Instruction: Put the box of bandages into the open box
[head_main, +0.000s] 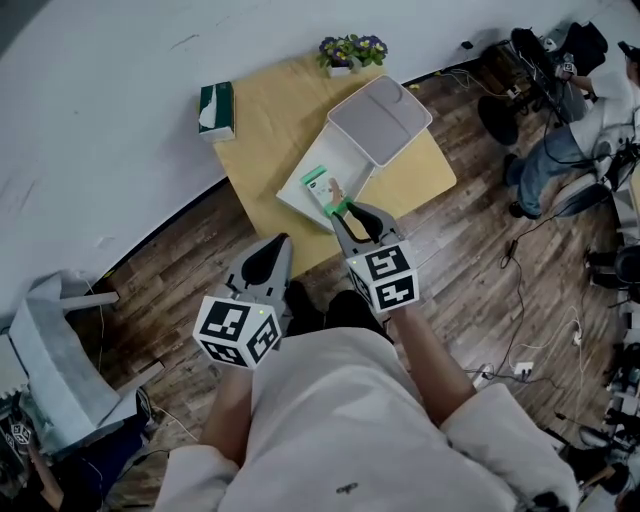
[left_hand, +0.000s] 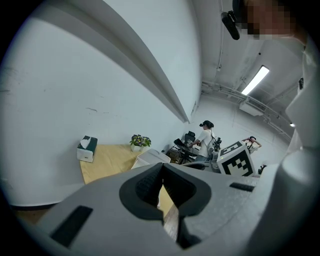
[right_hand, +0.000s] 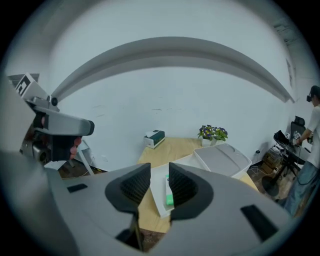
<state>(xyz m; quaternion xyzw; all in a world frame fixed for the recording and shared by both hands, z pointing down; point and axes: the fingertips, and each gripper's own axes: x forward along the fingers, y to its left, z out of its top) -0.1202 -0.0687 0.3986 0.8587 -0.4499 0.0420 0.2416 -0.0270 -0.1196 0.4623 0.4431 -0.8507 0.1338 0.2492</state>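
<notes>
Head view shows the box of bandages (head_main: 322, 190) lying inside the open box (head_main: 347, 150) on the wooden table (head_main: 265, 120), so I judge the main step as done. What is left is perhaps only to draw the hands away; the lid (head_main: 380, 118) is folded back. The right gripper (head_main: 345, 212) hangs just at the near edge of the open box and points down toward it. Its jaws stand partly apart with nothing pressed between them, and the bandages show beyond the gap. The left gripper (head_main: 281, 244) is beside it, nearer to the person, over the floor, with jaws together and empty.
</notes>
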